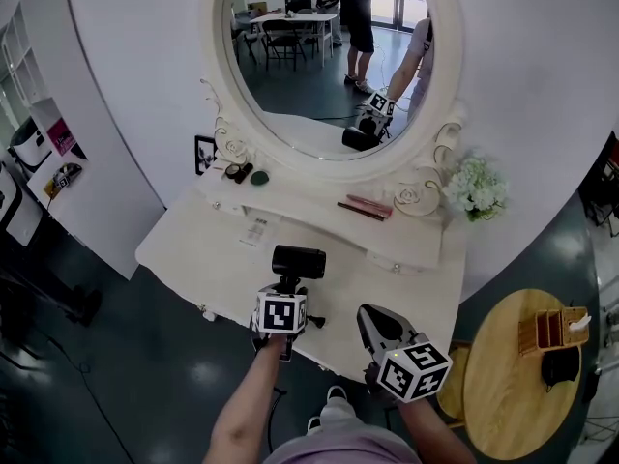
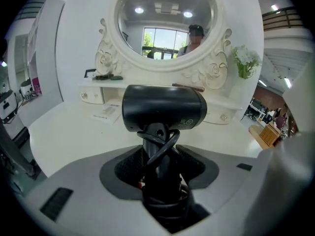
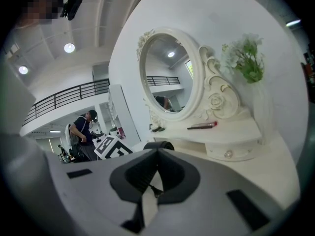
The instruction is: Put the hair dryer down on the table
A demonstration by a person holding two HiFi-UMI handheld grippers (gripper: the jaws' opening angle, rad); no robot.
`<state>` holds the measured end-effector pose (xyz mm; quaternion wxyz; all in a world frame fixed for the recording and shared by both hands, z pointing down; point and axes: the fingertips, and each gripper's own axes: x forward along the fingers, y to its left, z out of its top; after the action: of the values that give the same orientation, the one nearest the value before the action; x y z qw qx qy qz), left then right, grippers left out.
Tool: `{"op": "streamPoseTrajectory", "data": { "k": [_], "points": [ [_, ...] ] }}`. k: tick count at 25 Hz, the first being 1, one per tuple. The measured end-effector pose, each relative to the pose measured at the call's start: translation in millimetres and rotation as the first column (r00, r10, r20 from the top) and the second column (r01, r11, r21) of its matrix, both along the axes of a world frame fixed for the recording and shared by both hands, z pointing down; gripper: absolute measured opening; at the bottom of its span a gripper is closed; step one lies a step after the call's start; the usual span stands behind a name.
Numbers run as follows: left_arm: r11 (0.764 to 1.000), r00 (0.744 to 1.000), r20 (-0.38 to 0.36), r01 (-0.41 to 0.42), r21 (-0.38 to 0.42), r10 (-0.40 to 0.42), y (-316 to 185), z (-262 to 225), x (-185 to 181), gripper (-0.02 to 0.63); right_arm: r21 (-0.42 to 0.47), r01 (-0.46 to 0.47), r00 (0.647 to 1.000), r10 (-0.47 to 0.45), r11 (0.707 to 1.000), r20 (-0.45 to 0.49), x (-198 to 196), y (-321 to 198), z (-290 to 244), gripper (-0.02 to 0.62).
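The black hair dryer (image 1: 298, 261) stands upright over the front part of the white dressing table (image 1: 193, 249). Its barrel lies level and its handle points down. My left gripper (image 1: 286, 286) is shut on that handle. In the left gripper view the barrel (image 2: 164, 108) fills the middle, and the cord-wrapped handle sits clamped in the left gripper (image 2: 160, 156). Whether the dryer touches the tabletop cannot be told. My right gripper (image 1: 373, 317) hovers at the table's front edge, to the right of the dryer. Seen in its own view, the right gripper (image 3: 157, 154) is shut with nothing in it.
An oval mirror (image 1: 334, 61) stands behind a raised shelf with a pink stick (image 1: 366, 206), small dark items (image 1: 242, 173) and white flowers (image 1: 474, 189). A leaflet (image 1: 254, 232) lies on the tabletop. A round wooden table (image 1: 503, 385) stands at right, a white shelf unit (image 1: 44, 133) at left.
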<state>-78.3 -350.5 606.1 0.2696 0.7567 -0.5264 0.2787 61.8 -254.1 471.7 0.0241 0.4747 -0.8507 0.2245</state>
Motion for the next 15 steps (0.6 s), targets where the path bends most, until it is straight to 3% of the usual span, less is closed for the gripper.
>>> {"op": "streamPoseTrajectory", "data": {
  "k": [15],
  "points": [
    [0.994,0.999,0.021,-0.032,-0.100,0.035,-4,18,9,0.210,0.002,-0.012,1.000,0.012,1.000,0.002,0,-5,-2,0.003]
  ]
}}
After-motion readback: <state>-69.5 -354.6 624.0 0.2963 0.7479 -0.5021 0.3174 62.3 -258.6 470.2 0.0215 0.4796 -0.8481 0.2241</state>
